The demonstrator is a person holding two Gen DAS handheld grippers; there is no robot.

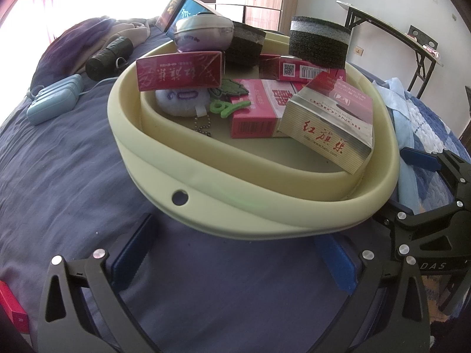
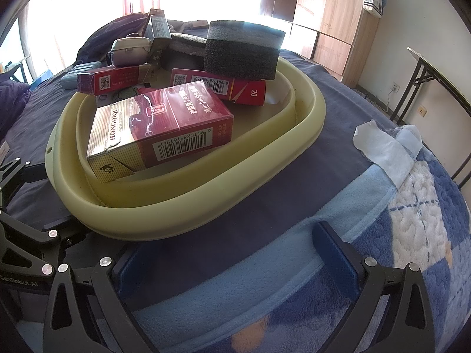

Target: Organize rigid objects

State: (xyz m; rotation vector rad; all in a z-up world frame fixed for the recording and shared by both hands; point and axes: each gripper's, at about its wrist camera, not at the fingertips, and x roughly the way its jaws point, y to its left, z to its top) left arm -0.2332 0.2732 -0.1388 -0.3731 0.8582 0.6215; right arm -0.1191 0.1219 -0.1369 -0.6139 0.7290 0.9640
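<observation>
Crowded pale-green oval plastic basin (image 1: 206,214) on the bed's dark blue sheet (image 1: 73,176)

Both tools, left (image 1: 235,259) and right (image 2: 232,253), gape empty just short of its near rim. The gold-and-red cigarette carton (image 2: 159,129) leans against that wall; bare sheet lies left, blue fleece blanket (image 2: 412,235) right.

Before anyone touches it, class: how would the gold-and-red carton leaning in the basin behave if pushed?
The gold-and-red carton is propped tilted on the basin, so it would probably tip flat. Its crisp edges suggest a stiff, light box. The glossy wrap may be slippery.
</observation>
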